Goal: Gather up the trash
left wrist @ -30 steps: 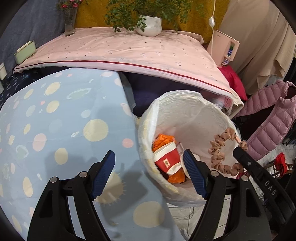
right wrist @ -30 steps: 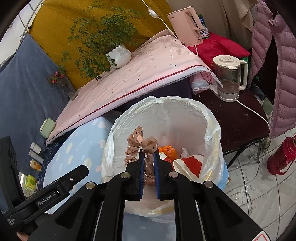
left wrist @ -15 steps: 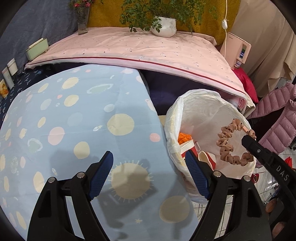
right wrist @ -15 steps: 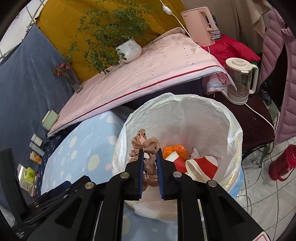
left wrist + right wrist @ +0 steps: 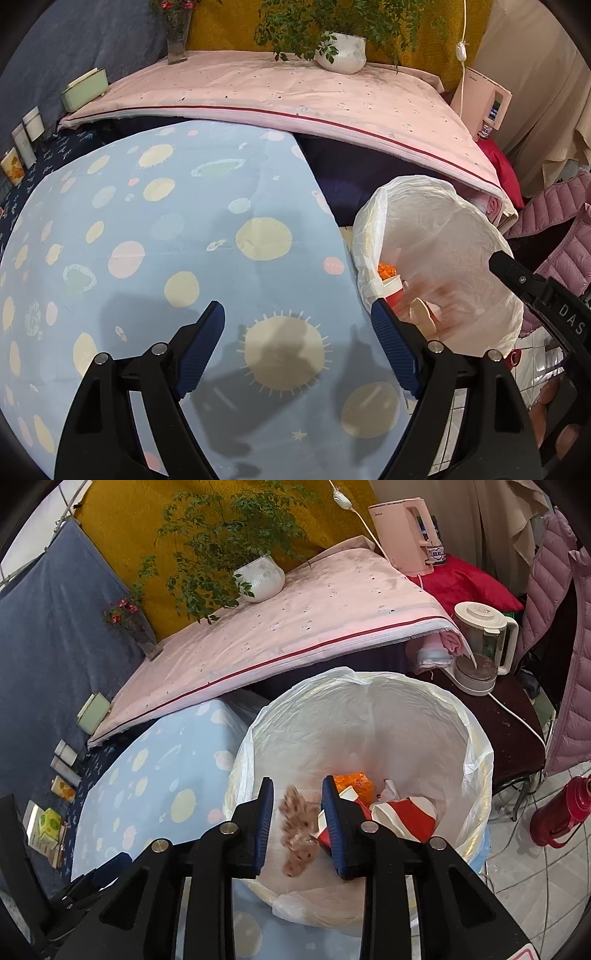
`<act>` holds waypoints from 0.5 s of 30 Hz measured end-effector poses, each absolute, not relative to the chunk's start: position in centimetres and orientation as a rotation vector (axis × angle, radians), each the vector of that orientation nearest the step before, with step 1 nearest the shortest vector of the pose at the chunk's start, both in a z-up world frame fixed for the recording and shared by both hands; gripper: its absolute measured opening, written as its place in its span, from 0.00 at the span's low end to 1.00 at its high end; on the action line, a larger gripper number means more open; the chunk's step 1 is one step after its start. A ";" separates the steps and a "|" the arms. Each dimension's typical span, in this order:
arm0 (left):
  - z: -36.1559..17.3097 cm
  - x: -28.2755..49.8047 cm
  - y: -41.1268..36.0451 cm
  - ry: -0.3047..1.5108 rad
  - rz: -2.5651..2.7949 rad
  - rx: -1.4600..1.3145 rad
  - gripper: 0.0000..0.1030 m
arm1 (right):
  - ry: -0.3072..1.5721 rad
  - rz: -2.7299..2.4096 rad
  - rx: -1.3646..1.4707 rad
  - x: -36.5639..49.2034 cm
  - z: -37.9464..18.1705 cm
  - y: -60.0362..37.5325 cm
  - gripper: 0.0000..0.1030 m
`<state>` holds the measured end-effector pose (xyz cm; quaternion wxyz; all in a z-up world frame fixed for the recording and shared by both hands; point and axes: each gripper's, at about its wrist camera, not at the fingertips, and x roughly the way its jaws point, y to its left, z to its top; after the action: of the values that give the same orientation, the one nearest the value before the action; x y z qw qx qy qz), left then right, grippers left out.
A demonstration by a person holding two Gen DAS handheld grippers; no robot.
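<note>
A bin lined with a white plastic bag [image 5: 476, 760] stands beside the table; it also shows in the left wrist view [image 5: 369, 221]. My right gripper [image 5: 297, 823] is open above the bin. A tan ruffled scrunchie [image 5: 297, 827], blurred, is falling between its jaws into the bin; it shows as a blur in the left wrist view [image 5: 439, 295]. A red-and-white paper cup [image 5: 406, 816] and orange wrapper [image 5: 354, 784] lie inside. My left gripper [image 5: 297, 343] is open and empty over the blue spotted tablecloth [image 5: 166, 240].
A pink-covered surface [image 5: 295, 627] with a potted plant [image 5: 258, 576] lies behind. A kettle [image 5: 480, 642] sits on a dark side table [image 5: 517, 731], a red flask [image 5: 561, 812] on the floor, a pink jacket [image 5: 569, 664] at right. Small boxes [image 5: 22, 144] line the left edge.
My right gripper has opened and let go of the scrunchie, which now drops into the bin. My left gripper has drawn back left over the tablecloth.
</note>
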<state>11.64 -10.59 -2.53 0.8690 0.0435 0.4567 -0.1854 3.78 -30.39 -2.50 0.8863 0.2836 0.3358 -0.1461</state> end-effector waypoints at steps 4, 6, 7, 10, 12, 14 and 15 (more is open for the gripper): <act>-2.9 11.7 -10.3 0.956 -0.377 0.096 0.76 | 0.705 -0.308 0.576 3.9 -2.4 -30.2 0.31; -2.9 11.7 -10.2 0.953 -0.372 0.099 0.76 | 0.709 -0.311 0.554 3.8 -2.3 -29.9 0.38; -2.9 11.6 -10.2 0.949 -0.370 0.102 0.76 | 0.710 -0.313 0.546 3.7 -2.2 -29.8 0.39; -2.9 11.4 -10.3 0.935 -0.363 0.118 0.78 | 0.716 -0.322 0.516 3.4 -2.0 -29.4 0.47; -2.8 11.2 -10.2 0.925 -0.358 0.125 0.79 | 0.727 -0.328 0.488 3.2 -2.0 -29.0 0.51; -2.8 11.0 -10.2 0.917 -0.358 0.135 0.80 | 0.737 -0.334 0.457 3.0 -1.9 -28.6 0.53; -2.7 10.9 -10.2 0.913 -0.357 0.141 0.80 | 0.741 -0.336 0.439 2.8 -1.9 -28.4 0.55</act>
<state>10.89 -10.24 -2.71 0.8799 0.0675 0.4380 -0.1715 2.78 -28.37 -1.90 0.8950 0.2116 0.3576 -0.1623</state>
